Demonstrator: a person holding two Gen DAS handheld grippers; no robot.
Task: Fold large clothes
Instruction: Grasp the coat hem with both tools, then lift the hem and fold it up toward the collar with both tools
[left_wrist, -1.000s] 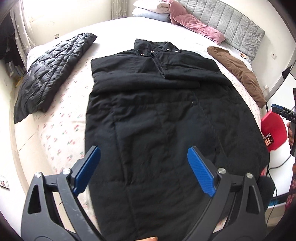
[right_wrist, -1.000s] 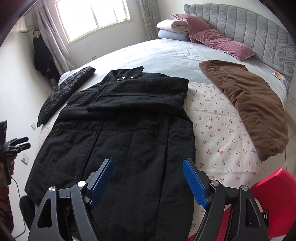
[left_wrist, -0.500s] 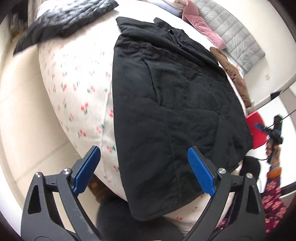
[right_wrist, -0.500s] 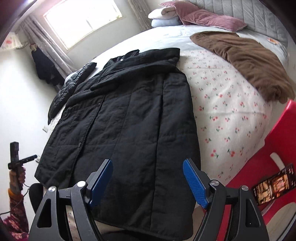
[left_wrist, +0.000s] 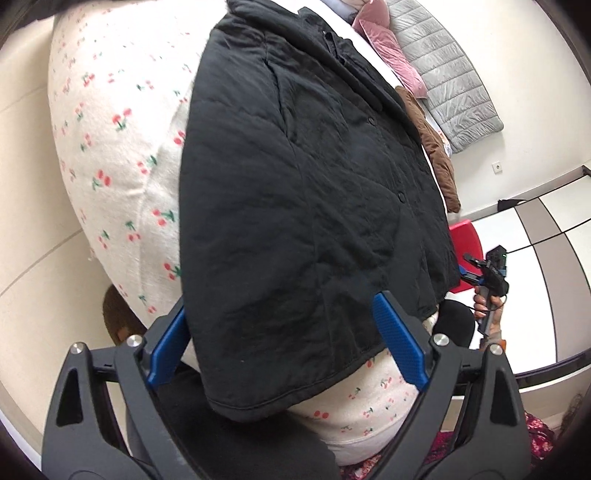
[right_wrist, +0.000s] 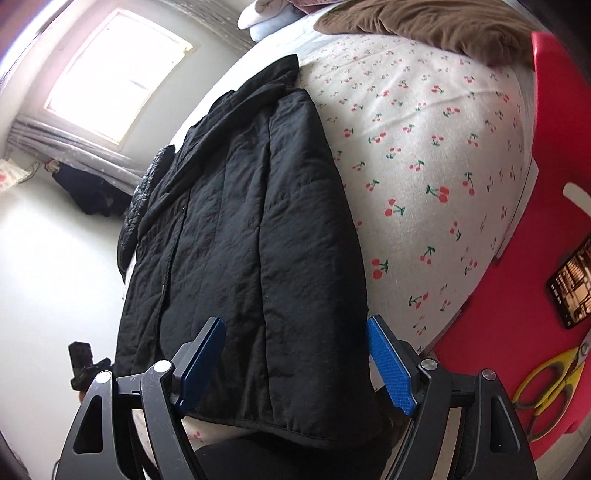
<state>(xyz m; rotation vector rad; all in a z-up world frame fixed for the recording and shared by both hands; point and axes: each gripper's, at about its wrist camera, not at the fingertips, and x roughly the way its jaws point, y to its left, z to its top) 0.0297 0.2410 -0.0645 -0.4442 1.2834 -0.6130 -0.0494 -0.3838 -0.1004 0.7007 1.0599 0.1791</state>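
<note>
A black coat (left_wrist: 303, 192) lies flat on a bed with a cherry-print sheet (left_wrist: 118, 155), its hem hanging over the near edge. The left gripper (left_wrist: 284, 343) points down at that hem corner; its 2 blue pads (left_wrist: 400, 349) stand on either side of the cloth, apart from it, and the jaws are closing. Beyond the coat are a brown garment (left_wrist: 436, 155), a pink pillow (left_wrist: 384, 44) and a grey headboard (left_wrist: 450, 85). At right, a hand (left_wrist: 484, 302) holds the other gripper (left_wrist: 484, 269) beside a red chair (left_wrist: 467, 240).
</note>
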